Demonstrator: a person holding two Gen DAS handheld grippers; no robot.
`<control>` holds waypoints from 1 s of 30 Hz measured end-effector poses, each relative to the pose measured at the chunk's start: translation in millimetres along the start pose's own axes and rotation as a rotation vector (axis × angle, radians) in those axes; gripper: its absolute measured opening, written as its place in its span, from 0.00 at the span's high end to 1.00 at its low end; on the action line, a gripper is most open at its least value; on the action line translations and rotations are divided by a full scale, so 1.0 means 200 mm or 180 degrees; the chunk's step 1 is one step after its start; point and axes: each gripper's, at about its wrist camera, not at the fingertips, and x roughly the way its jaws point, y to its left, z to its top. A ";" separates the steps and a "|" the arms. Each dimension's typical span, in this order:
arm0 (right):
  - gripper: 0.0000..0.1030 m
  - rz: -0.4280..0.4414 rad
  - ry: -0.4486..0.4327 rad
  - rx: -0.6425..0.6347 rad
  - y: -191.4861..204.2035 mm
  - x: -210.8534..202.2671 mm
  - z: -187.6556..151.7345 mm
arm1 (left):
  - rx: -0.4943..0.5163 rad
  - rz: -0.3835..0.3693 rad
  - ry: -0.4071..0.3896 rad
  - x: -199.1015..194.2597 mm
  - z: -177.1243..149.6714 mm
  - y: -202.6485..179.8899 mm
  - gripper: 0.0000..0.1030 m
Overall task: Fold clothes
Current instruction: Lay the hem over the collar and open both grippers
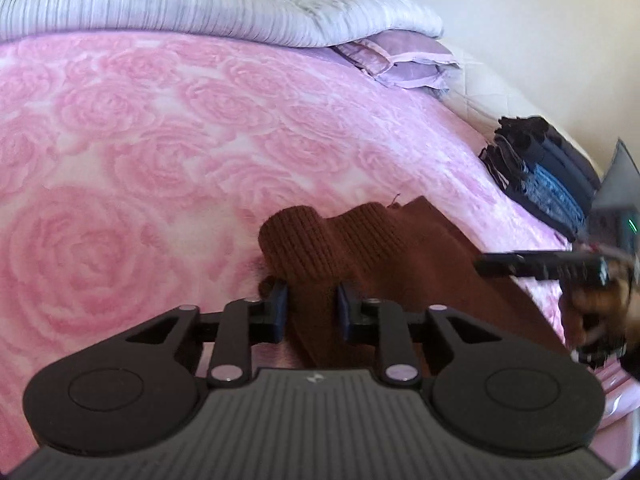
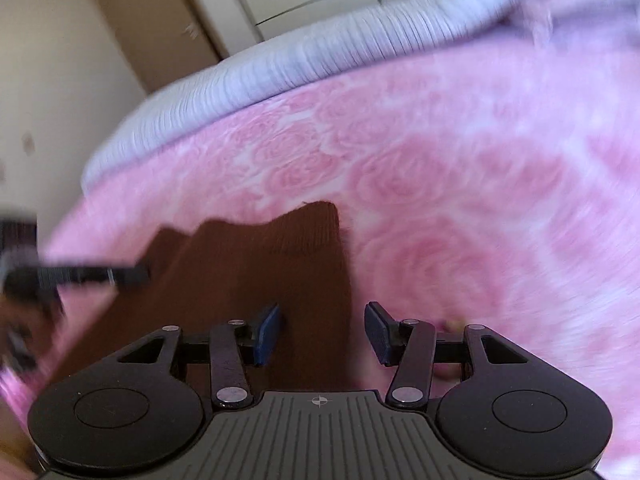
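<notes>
A brown ribbed knit garment [image 1: 380, 248] lies on the pink rose-patterned bedspread [image 1: 140, 160]. My left gripper [image 1: 312, 306] is shut on a bunched fold of it, and the ribbed cuff bulges just beyond the blue pads [image 1: 280, 306]. In the right wrist view the same brown garment [image 2: 260, 264] stretches forward and to the left. My right gripper [image 2: 322, 334] stands open over its right edge, the cloth under and between the pads, which do not press it. The other gripper shows as a blurred dark bar at the edge of each view.
A folded grey-lilac ribbed quilt [image 1: 160, 0] and a lilac pillow [image 1: 404, 64] lie along the far side of the bed. A stack of folded dark and blue clothes [image 1: 548, 176] sits at the bed's right edge. A door [image 2: 152, 28] and wall stand beyond the bed.
</notes>
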 end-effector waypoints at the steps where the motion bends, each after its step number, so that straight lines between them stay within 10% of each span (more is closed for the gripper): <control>1: 0.63 0.0083 0.0018 0.0154 -0.03 0.02 0.02 | 0.0046 -0.0044 -0.0074 -0.02 0.00 -0.01 0.88; 2: 0.91 0.0070 -0.0041 0.0150 -0.02 0.00 0.03 | 0.0093 -0.0100 -0.0160 -0.05 0.00 -0.02 0.89; 4: 0.94 -0.0021 -0.0181 0.0040 0.00 -0.05 0.06 | 0.0148 -0.0356 -0.0429 -0.11 0.01 -0.04 0.89; 10: 0.93 -0.0357 -0.0148 -0.0171 0.01 -0.07 0.02 | 0.0134 -0.0095 -0.0077 0.10 -0.03 0.03 0.82; 17: 0.67 -0.0792 -0.0393 -0.0427 0.17 -0.20 -0.04 | 0.0050 0.0104 -0.0128 -0.06 -0.05 0.03 0.70; 22: 0.64 -0.0420 -0.0650 -0.0639 0.49 -0.37 -0.28 | -0.0006 0.0129 -0.0263 -0.32 -0.17 -0.03 0.74; 27: 0.64 -0.0143 -0.0691 -0.0804 0.73 -0.43 -0.56 | -0.0254 -0.0569 -0.0400 -0.56 -0.39 -0.14 0.69; 30: 0.64 -0.0200 -0.0611 -0.0543 0.72 -0.41 -0.66 | -0.0290 -0.0948 -0.0430 -0.60 -0.52 -0.18 0.38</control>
